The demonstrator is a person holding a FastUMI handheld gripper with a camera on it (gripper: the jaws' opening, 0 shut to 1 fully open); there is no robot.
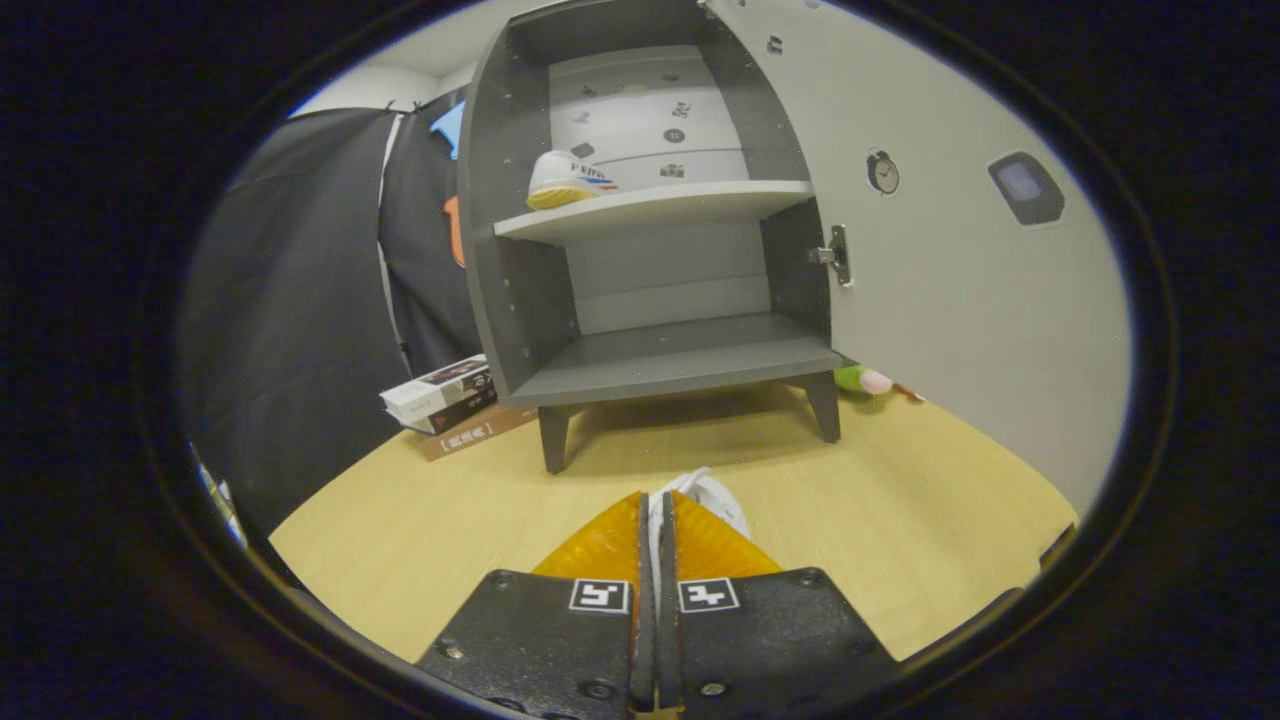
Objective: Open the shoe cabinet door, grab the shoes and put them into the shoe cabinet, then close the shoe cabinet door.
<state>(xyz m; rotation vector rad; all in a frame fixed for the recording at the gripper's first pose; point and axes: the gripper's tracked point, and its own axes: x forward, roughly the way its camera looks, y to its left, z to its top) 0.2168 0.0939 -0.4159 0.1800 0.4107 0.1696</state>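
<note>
The grey shoe cabinet (520,300) stands on the wooden table ahead of me, its white door (950,250) swung wide to the right. One white shoe (565,180) with a yellow sole rests on the left of the upper shelf. The lower shelf (680,360) is bare. My gripper (656,515) is nearly closed, both fingers pressing on a second white shoe (715,495), whose white edge and laces show between and just past the fingertips. Most of that shoe is hidden by the fingers. The gripper sits well short of the cabinet legs.
A stack of books (445,400) lies on the table left of the cabinet. A small green and pink toy (862,380) sits behind the right cabinet leg. Black cloth hangs to the left. The table (420,530) edge curves close on both sides.
</note>
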